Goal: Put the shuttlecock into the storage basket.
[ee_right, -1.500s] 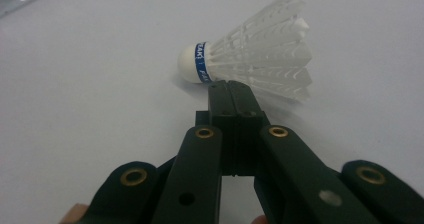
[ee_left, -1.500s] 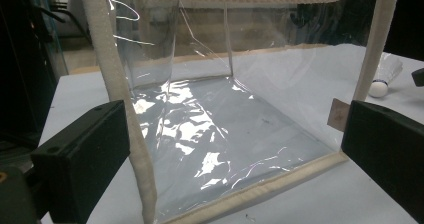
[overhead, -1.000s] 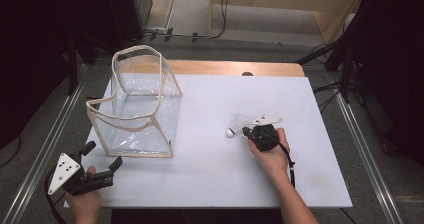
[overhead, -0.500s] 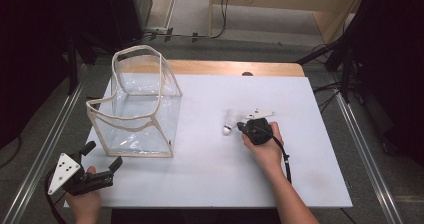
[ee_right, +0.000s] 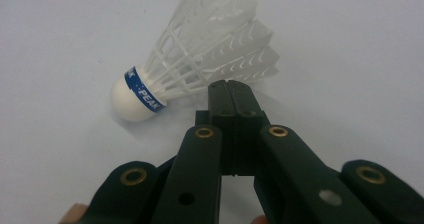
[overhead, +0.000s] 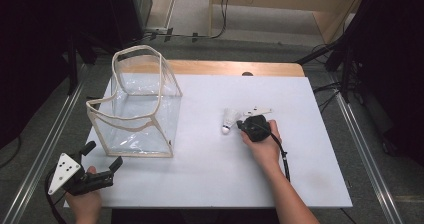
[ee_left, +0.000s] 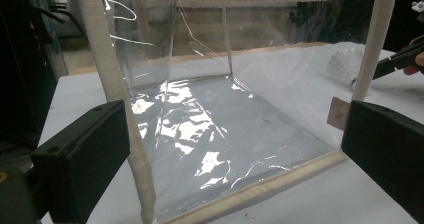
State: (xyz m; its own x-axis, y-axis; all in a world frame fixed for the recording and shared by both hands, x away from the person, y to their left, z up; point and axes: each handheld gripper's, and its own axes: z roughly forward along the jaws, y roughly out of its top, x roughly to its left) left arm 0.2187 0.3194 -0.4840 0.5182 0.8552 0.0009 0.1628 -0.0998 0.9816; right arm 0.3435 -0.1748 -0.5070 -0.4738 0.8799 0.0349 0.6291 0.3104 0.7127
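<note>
A white feather shuttlecock [overhead: 230,119] [ee_right: 200,59] with a blue band lies on its side mid-table on the white tabletop [overhead: 200,174]. My right gripper [overhead: 240,125] [ee_right: 231,86] is shut, its tips right at the edge of the feather skirt, with nothing visibly pinched. A clear plastic bag [overhead: 135,104] [ee_left: 225,109] with cream trim stands open at the left. My left gripper [overhead: 104,154] [ee_left: 232,154] is open at the near left corner and faces the bag's side, just short of it. Through the bag I make out the shuttlecock [ee_left: 345,64].
The table's wooden far edge [overhead: 225,68] borders the white top. Metal rails [overhead: 360,144] run along both sides, with dark equipment and cables beyond them. The right gripper's cable [overhead: 284,159] trails back along the forearm.
My right gripper has moved left and away from the person, up to the shuttlecock. The left gripper and bag have stayed still.
</note>
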